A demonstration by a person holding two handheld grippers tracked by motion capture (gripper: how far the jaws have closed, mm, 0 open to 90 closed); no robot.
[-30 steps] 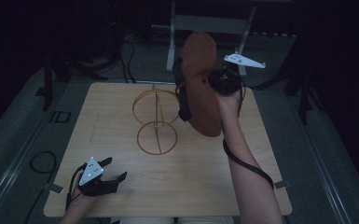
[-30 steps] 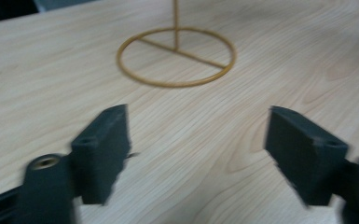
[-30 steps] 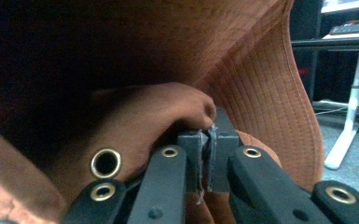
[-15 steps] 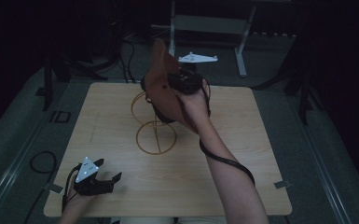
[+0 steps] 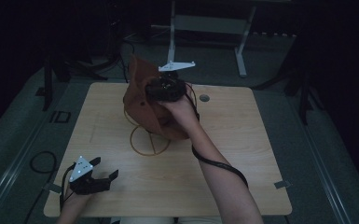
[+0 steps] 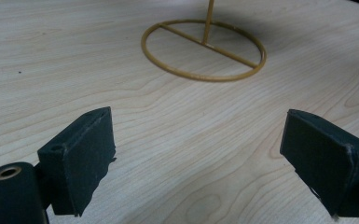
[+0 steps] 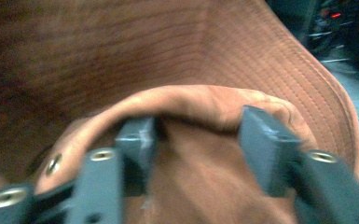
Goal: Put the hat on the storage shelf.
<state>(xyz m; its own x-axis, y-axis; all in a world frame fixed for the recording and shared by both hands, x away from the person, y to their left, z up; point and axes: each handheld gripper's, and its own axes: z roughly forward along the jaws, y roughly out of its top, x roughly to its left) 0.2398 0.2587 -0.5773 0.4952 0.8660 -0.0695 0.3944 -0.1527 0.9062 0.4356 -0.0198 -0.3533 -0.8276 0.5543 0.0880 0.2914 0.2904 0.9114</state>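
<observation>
Brown cap [image 5: 142, 100], upright over wire stand [image 5: 150, 140], brim upward

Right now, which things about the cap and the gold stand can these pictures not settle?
- Stand top: high view, hidden behind the brown cap; whether the cap hangs on it cannot be told.
- Right tool: right gripper view is blurred; jaws have just been opening with a cap fold between them, contact unclear.
- Stand post: left gripper view, cut off by the top edge.
- Left tool: open, nothing held.

Brown cap [image 5: 142, 100] draped over gold wire stand [image 5: 150, 140], mid-table.
</observation>
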